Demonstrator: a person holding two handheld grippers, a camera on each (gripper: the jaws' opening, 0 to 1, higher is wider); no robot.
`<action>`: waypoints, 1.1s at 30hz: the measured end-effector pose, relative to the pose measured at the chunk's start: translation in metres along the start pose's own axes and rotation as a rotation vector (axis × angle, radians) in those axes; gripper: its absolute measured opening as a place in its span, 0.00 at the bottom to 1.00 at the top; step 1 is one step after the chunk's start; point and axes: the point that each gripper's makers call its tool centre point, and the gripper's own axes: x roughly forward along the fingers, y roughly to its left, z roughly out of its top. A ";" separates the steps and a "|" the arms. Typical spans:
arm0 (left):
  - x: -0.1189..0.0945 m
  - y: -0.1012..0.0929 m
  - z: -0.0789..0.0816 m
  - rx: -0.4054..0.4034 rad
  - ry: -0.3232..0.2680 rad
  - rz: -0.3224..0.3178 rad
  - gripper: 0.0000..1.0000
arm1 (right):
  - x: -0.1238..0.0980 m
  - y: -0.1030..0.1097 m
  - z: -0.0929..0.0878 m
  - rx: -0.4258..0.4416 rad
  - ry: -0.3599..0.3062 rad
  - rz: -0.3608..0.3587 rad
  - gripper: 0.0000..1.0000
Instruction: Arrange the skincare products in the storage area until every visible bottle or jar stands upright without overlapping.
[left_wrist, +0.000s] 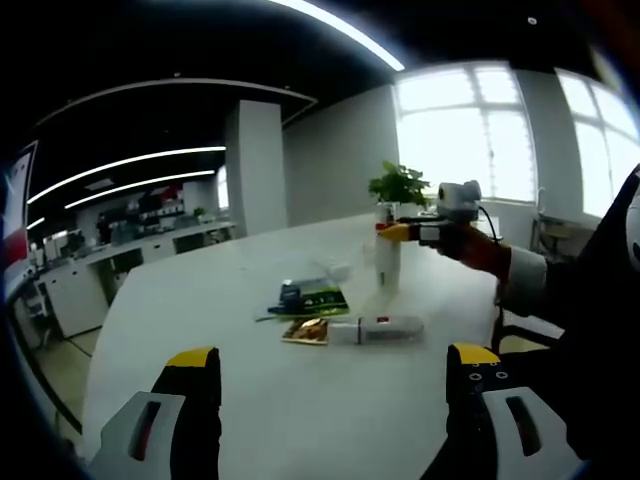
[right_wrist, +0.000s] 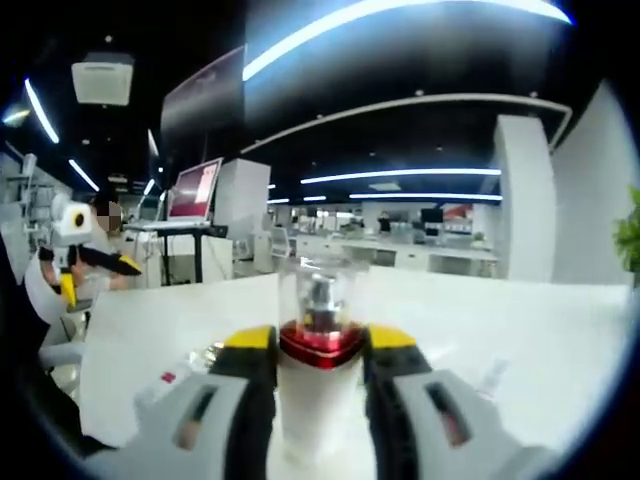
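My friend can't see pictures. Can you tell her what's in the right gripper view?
The right gripper is shut on a white pump bottle with a red collar and clear cap, standing upright on a white table. Behind it is a big office with ceiling light strips.

No text, brand or number can be read. Print on the green packet (left_wrist: 312, 298) beside the lying tube (left_wrist: 385, 328) is blurred; the tube's red mark is illegible.
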 end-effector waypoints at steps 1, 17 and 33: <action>0.000 0.000 0.000 0.000 0.000 -0.001 0.95 | -0.001 -0.001 0.000 0.002 0.000 -0.003 0.32; 0.003 -0.003 -0.002 0.004 0.009 -0.004 0.95 | -0.009 -0.014 0.000 -0.009 0.011 0.001 0.32; 0.003 -0.004 0.000 0.010 0.007 -0.004 0.95 | -0.024 -0.037 -0.002 -0.008 0.019 -0.044 0.31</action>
